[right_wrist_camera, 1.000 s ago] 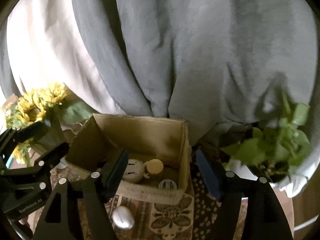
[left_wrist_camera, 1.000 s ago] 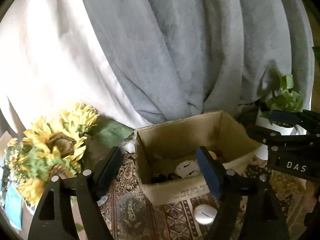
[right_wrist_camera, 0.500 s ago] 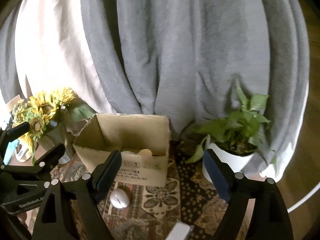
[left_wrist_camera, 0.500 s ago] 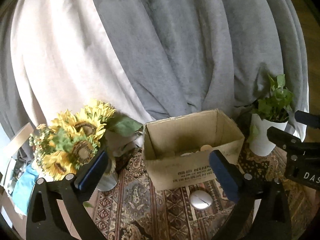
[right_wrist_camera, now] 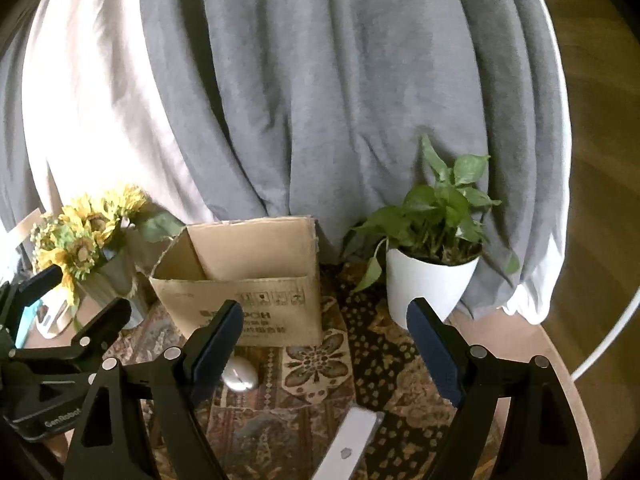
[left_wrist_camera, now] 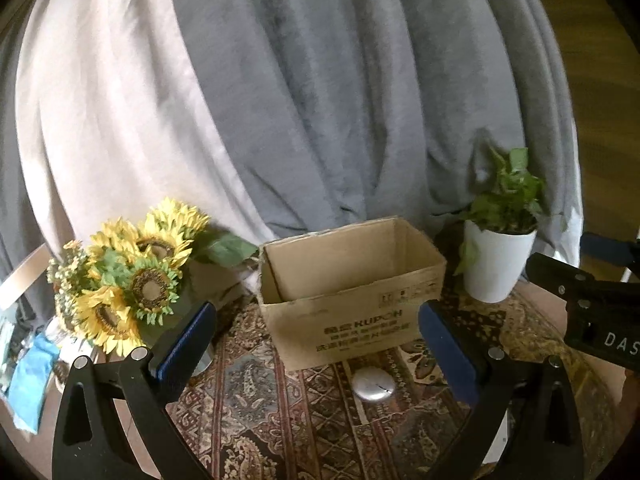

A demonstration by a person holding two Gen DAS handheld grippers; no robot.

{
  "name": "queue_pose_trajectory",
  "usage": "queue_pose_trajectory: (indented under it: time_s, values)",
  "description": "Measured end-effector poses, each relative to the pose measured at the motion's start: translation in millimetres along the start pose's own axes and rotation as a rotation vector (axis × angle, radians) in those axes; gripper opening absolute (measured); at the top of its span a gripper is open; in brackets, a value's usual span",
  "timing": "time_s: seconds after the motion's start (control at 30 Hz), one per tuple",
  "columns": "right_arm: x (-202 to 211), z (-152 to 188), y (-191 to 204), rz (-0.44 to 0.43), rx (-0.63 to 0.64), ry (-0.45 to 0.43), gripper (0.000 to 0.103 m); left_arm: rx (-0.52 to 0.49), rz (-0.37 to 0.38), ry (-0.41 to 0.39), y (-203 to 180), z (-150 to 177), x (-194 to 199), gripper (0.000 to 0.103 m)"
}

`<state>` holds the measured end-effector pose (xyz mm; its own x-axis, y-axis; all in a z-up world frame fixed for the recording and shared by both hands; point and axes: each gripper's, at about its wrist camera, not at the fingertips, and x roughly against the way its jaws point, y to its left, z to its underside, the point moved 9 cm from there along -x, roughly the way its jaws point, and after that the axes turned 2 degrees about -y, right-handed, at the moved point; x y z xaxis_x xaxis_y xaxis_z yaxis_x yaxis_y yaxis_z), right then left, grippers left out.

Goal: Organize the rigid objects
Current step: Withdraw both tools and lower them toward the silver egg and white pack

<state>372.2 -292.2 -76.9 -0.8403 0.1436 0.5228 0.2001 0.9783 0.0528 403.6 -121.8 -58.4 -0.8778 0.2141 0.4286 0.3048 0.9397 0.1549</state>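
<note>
Mouse (left_wrist_camera: pixel 373 384) between left tongs (left_wrist_camera: pixel 318 350), untouched.

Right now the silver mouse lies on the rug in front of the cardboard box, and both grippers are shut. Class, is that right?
One error: both grippers are open and empty, as each wrist view shows. The silver mouse does lie on the rug before the cardboard box; left gripper, right gripper.

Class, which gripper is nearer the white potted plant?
Right. The right gripper is open just before the white potted plant; the open left gripper faces the cardboard box.
</note>
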Motion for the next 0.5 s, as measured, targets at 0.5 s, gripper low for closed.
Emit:
queue_pose_trajectory:
  time_s: [0.5]
  values:
    - [14,50,6,0.149,-0.096,0.026,0.085,-0.124,0.180,-0.002,-11,32,-13,0.103]
